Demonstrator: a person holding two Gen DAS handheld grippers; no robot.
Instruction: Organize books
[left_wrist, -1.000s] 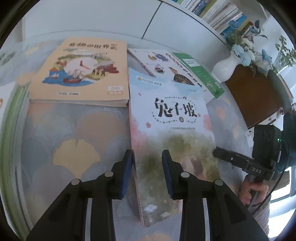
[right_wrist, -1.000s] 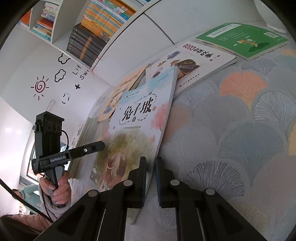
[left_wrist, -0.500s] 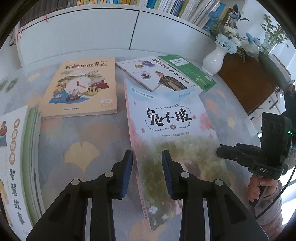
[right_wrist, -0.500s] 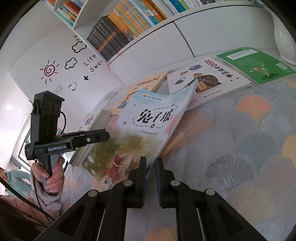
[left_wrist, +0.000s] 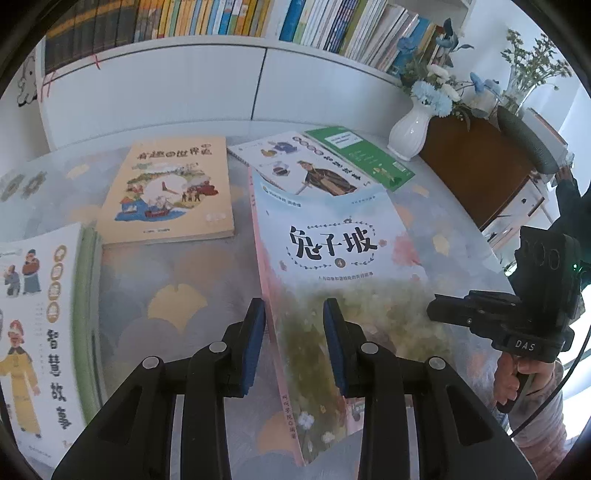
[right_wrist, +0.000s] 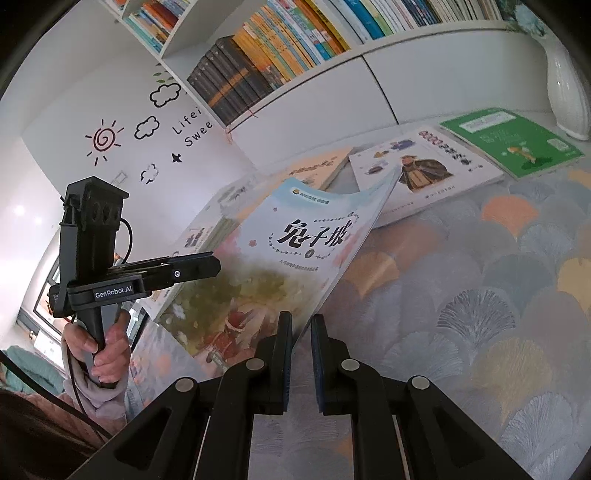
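Since a second ago both tongs have risen, lifting the pale blue book (left_wrist: 332, 251) off the worktop (left_wrist: 177, 273); more bookshelf (left_wrist: 229, 18) shows above. Shelf packed with upright books. Worktop carries the orange book (left_wrist: 170, 188), a white illustrated book (left_wrist: 306, 170) and a green book (left_wrist: 362, 155), all flat. Blue book hangs tilted between my tongs: left tongs (left_wrist: 293, 345) clamped on its spine edge, right tongs (right_wrist: 301, 363) pinched shut on its opposite edge.
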